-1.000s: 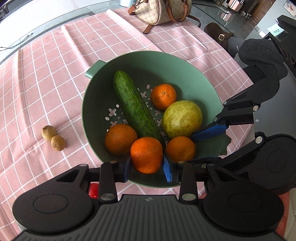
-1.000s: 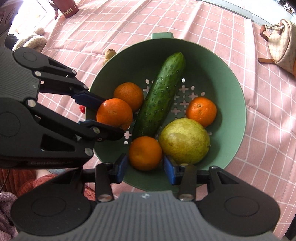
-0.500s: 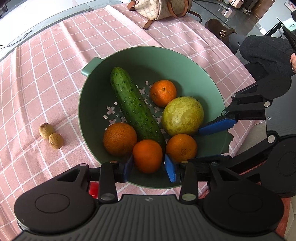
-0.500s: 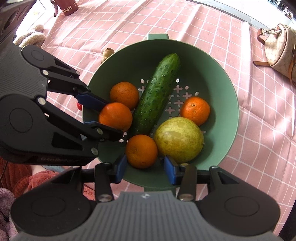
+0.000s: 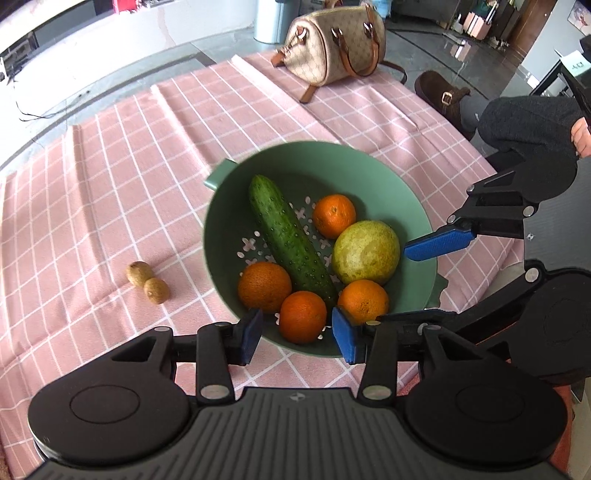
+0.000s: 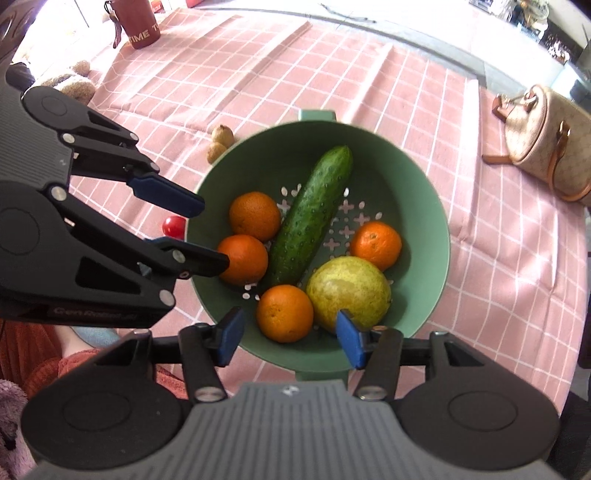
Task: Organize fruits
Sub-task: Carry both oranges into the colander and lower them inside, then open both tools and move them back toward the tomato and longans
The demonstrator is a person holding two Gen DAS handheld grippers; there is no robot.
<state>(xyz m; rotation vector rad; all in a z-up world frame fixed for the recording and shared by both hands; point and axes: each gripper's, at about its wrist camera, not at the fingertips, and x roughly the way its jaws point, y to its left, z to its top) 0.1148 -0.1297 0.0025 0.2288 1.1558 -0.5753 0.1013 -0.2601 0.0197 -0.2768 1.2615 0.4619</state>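
Observation:
A green colander on the pink checked cloth holds a cucumber, a yellow-green pear and several oranges. My left gripper is open and empty, raised above the colander's near rim. My right gripper is open and empty, also above the near rim. Each gripper shows in the other's view, the left gripper and the right gripper.
Two small brown fruits lie on the cloth beside the colander. A small red tomato lies by its left rim. A patterned handbag stands at the cloth's far side. A red cup stands far left.
Both grippers have let go of their oranges, opened wider and pulled up and back from the colander. The two oranges now lie in the colander.

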